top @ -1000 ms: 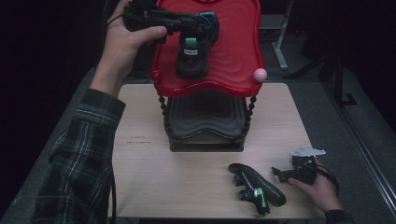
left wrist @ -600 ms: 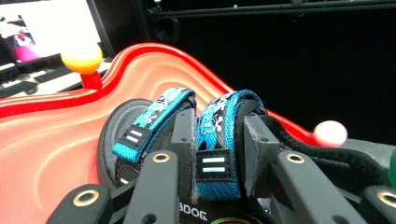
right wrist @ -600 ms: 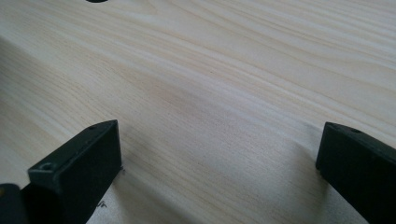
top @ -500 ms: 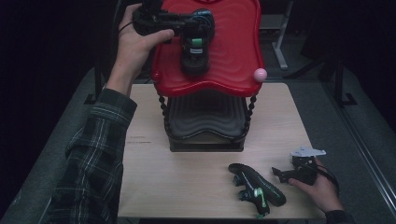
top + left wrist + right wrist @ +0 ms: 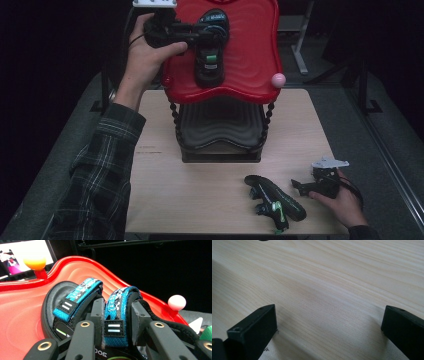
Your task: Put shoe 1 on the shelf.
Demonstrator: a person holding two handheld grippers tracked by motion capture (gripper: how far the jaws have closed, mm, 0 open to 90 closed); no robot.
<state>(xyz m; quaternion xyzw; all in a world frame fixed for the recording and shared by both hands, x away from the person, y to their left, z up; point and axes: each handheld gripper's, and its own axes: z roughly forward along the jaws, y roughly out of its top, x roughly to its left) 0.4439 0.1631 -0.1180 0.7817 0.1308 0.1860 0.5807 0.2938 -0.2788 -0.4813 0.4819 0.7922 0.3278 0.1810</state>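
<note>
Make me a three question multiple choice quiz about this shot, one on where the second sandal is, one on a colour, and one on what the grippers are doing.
1. Where does the second sandal lie?
A. on the wooden table near the right gripper
B. on the black lower shelf
C. on the floor

2. What colour is the top tray of the stand?
A. black
B. red
C. blue

3. What state is the left gripper in?
A. open over bare wood
B. shut on a pink knob
C. shut on a strap of the sandal on the tray

Answers: 1 A, the high view shows it on the table just left of the right gripper. 2 B, the tray is red in the high view and the left gripper view. 3 C, the left gripper view shows the jaws clamped on a blue strap of the sandal on the tray.
</note>
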